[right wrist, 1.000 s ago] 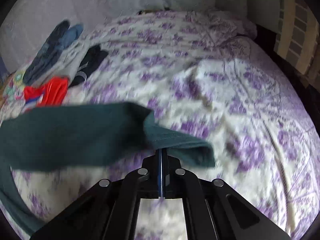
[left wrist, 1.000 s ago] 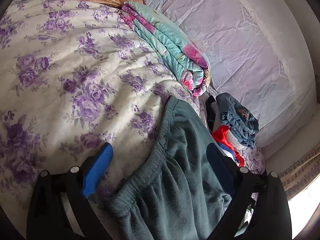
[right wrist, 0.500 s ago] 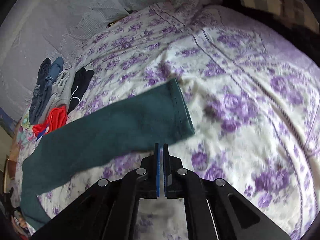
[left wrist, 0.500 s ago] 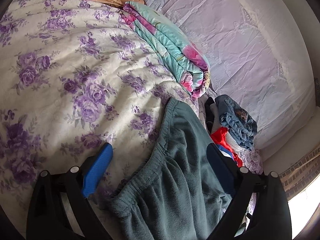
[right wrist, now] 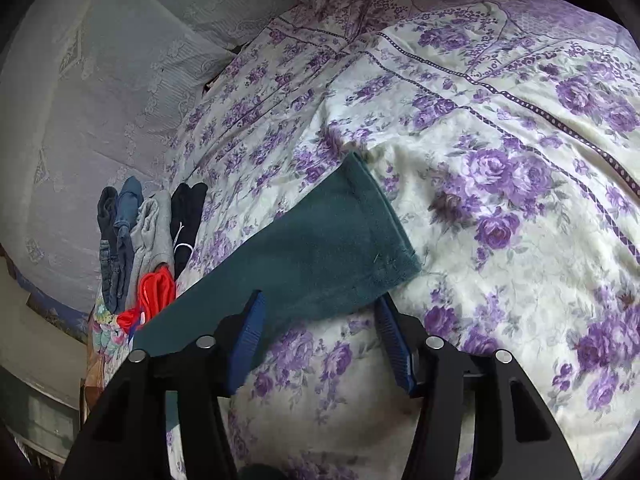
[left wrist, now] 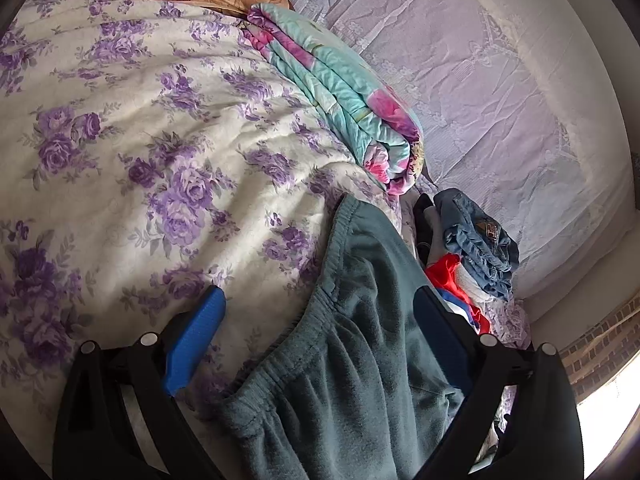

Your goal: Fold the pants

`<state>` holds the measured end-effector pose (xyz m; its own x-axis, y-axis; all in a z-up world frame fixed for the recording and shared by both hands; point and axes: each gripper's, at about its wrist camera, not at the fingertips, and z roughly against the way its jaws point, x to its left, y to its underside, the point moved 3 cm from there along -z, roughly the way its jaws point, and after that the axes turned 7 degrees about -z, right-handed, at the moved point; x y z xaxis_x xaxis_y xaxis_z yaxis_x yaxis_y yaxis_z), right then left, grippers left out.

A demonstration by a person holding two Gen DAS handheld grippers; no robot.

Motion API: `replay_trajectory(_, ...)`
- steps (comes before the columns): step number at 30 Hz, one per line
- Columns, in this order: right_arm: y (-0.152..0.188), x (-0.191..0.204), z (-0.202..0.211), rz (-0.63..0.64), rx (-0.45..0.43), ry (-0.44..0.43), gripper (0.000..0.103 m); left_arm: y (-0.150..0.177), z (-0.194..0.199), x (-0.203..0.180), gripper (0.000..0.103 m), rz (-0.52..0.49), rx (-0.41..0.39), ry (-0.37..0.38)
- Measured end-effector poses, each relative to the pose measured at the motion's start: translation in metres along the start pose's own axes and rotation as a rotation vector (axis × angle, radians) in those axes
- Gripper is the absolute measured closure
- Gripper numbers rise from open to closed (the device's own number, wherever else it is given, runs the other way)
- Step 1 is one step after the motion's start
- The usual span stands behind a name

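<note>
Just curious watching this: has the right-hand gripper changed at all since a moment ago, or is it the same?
Yes. The right gripper was pinched shut; now its jaws stand open, and the green pants leg end lies flat on the floral bedspread.

A cream quilted bedspread printed with purple roses [left wrist: 120, 152] covers the bed, and a pale lilac lace-patterned wall covering [left wrist: 500, 92] rises directly behind it. Beyond the bedspread's far corner sits a strip of tan brick wall [left wrist: 600, 332] (bright daylight glares just below it).
</note>
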<state>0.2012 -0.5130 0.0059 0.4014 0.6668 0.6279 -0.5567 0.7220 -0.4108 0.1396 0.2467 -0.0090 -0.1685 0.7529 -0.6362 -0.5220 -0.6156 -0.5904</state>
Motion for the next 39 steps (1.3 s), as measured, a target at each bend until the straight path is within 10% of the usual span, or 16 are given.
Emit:
replay_trajectory(2, 0.0, -0.002, -0.001, 0.005, -0.014, 0.0, 0.099, 0.0, -0.001, 0.0, 0.01, -0.001, 0.0, -0.001)
replay_trajectory(8, 0.006, -0.004, 0.038, 0.103, -0.112, 0.094, 0.099, 0.0, -0.001, 0.0, 0.01, 0.0, 0.0, 0.001)
replay_trajectory(11, 0.006, -0.029, 0.022, 0.074, -0.026, 0.109, 0.095, 0.0, -0.001, 0.0, 0.01, -0.001, 0.002, 0.001)
replay_trajectory(15, 0.019, -0.021, 0.066, 0.09, -0.096, 0.061, 0.063, -0.001, -0.001, 0.001, 0.009, -0.001, 0.001, 0.005)
replay_trajectory(23, 0.109, -0.043, 0.142, 0.095, 0.005, -0.012, 0.063, 0.0, 0.0, 0.001, 0.009, -0.002, 0.001, 0.005)
replay_trajectory(31, 0.155, -0.011, 0.132, 0.239, 0.07, -0.008, 0.062, 0.0, 0.001, -0.001, 0.009, -0.013, 0.0, 0.024)
replay_trajectory(32, 0.161, -0.009, 0.125, 0.282, 0.07, 0.032, 0.063, 0.0, 0.001, -0.001, 0.009, -0.012, -0.002, 0.027)
replay_trajectory(34, 0.163, -0.01, 0.12, 0.334, 0.023, 0.113, 0.099, 0.0, 0.002, 0.0, 0.009, -0.01, -0.003, 0.032)
replay_trajectory(39, 0.159, -0.008, 0.185, 0.482, -0.132, 0.184, 0.099, 0.001, 0.003, 0.0, 0.009, -0.012, -0.002, 0.046)
